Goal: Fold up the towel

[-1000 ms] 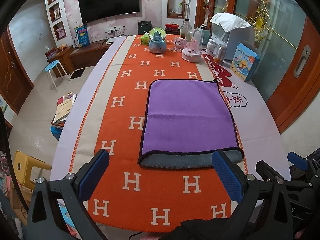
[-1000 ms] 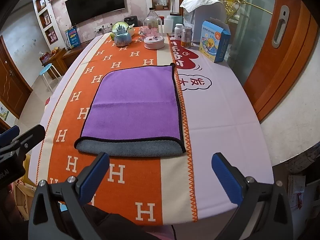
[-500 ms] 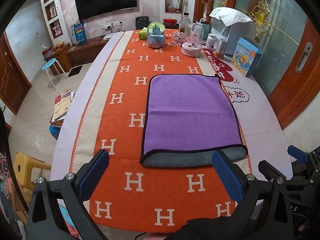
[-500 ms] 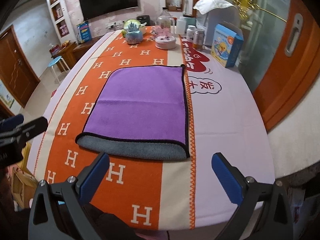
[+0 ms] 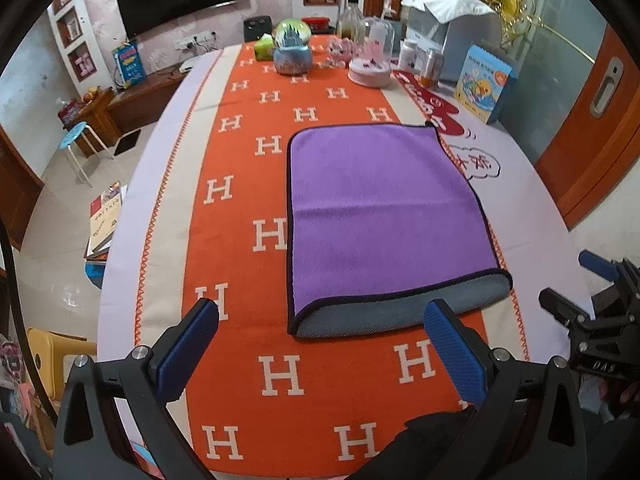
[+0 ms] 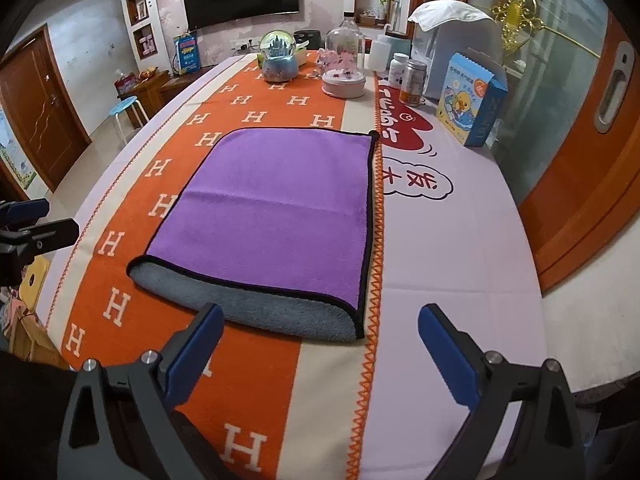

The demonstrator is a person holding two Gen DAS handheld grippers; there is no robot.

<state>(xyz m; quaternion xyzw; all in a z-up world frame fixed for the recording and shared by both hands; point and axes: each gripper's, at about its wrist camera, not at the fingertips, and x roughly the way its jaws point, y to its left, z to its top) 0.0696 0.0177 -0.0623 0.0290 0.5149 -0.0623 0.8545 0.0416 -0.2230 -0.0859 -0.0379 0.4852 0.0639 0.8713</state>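
Observation:
A purple towel (image 5: pixel 380 208) with a black hem lies folded flat on the orange H-patterned tablecloth (image 5: pixel 248 184); its grey underside shows along the near folded edge. It also shows in the right wrist view (image 6: pixel 276 208). My left gripper (image 5: pixel 320 344) is open and empty, hovering just short of the towel's near edge. My right gripper (image 6: pixel 320 344) is open and empty, near the towel's near right corner. The right gripper shows at the right edge of the left wrist view (image 5: pixel 600 312).
At the table's far end stand a snow globe (image 5: pixel 292 52), a pink glass-domed dish (image 5: pixel 370 64), jars and a blue carton (image 5: pixel 484 84). A white appliance (image 6: pixel 456 48) stands at far right. A blue stool (image 5: pixel 78 142) and books are on the floor left.
Both grippers have shifted slightly, the right one swinging a little to the right and lower toward the table. The towel has not moved. Both stay open.

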